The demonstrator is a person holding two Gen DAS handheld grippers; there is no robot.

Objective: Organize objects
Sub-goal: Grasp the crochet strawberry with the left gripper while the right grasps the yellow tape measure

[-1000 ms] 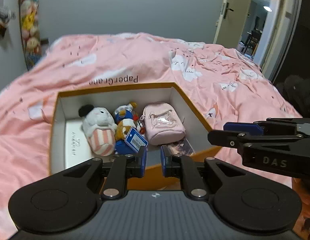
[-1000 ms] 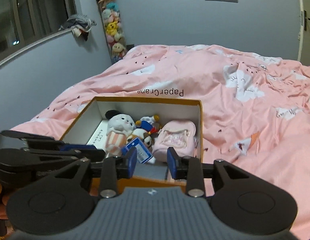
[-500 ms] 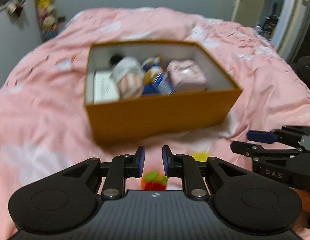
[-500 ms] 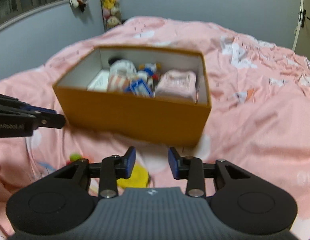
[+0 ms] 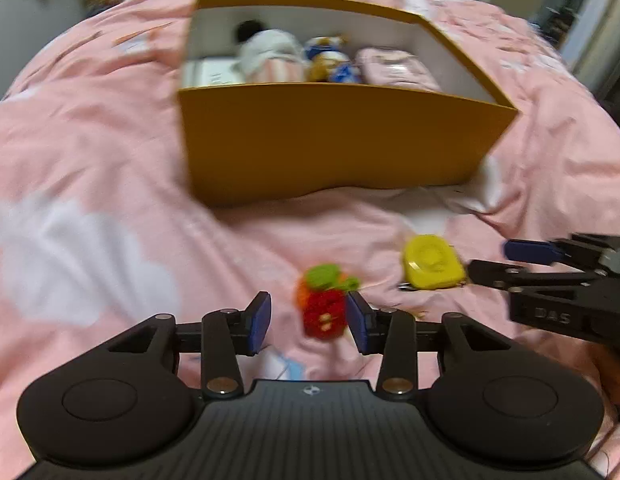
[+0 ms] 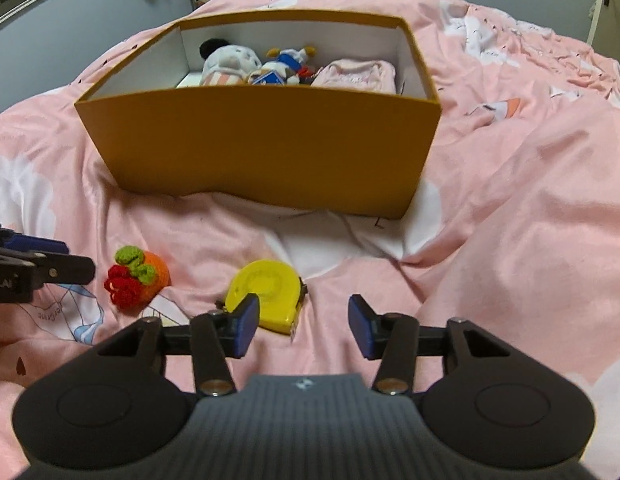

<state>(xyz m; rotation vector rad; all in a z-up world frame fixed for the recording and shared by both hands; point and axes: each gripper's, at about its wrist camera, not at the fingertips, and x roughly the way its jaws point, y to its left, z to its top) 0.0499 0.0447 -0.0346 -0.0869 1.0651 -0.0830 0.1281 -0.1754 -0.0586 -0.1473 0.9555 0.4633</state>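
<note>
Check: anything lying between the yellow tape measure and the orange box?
Nothing. Between the yellow tape measure and the orange box there is only bare pink bedding, clearest in the right wrist view.

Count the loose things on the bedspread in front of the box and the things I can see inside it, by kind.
Crocheted fruit toy, on the bedspread: 1
Yellow tape measure, on the bedspread: 1
Plush toys in the orange box, namely the grey-and-striped plush and the blue-and-white plush: 2
Pink pouch, in the box: 1
Total: 5
</note>
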